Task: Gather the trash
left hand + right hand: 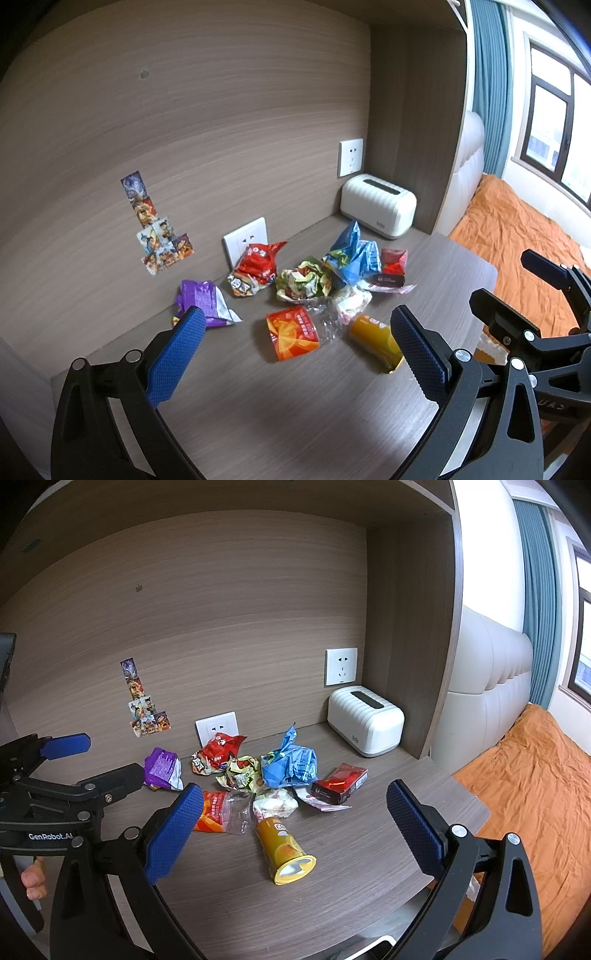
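A pile of trash lies on the wooden desk (351, 853): a purple wrapper (162, 766), a red snack bag (216, 755), a crumpled green-yellow wrapper (242, 773), a blue bag (291, 764), a red box (340, 782), a white wad (275, 803), a crushed clear bottle with orange label (225, 810) and a yellow tube can (284, 849) lying on its side. My right gripper (291, 830) is open and empty, above the can. My left gripper (295, 347) is open and empty, in front of the orange-labelled bottle (295, 332) and the can (375, 338).
A white tissue box (365, 720) stands at the back right corner. Wall sockets (216, 727) and stickers (146, 709) are on the back panel. The desk's right edge drops to a bed with an orange cover (535, 794). A side panel (410, 627) closes the right.
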A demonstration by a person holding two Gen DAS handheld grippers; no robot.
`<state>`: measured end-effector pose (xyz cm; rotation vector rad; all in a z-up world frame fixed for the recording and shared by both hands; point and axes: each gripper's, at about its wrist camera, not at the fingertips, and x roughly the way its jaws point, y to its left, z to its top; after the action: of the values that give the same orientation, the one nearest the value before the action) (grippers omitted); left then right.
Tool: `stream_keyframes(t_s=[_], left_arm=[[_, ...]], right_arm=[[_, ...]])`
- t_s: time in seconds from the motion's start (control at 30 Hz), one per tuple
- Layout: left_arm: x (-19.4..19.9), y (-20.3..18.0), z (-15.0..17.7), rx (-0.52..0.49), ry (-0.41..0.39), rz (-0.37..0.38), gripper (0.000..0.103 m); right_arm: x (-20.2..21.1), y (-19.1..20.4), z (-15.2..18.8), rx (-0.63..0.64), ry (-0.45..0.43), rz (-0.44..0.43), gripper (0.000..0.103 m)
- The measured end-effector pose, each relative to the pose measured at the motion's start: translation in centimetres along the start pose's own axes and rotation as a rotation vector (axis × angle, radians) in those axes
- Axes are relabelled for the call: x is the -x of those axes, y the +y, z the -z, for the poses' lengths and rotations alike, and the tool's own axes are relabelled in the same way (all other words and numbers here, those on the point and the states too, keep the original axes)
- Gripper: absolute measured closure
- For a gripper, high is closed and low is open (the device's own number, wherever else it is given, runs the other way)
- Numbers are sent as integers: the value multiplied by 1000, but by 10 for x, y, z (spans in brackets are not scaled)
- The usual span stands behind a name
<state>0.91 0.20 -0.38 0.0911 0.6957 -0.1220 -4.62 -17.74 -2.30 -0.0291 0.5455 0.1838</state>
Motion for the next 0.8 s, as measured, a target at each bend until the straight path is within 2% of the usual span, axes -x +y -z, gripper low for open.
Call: stream_keyframes(t_s=[0.3, 0.47, 0.6, 0.8], left_arm=[[-6, 6, 0, -7, -4, 1, 5], [-22, 18, 4, -13, -7, 39, 5], [-50, 27, 12, -70, 6, 67, 5], [-116, 32, 28, -204, 106, 141, 5]], right_arm=[[-5, 3, 0, 3, 16, -5, 4], [-19, 6, 1, 20, 38, -18, 4], [-41, 7, 9, 65, 81, -37, 4], [-92, 9, 33, 130, 223, -87, 4]])
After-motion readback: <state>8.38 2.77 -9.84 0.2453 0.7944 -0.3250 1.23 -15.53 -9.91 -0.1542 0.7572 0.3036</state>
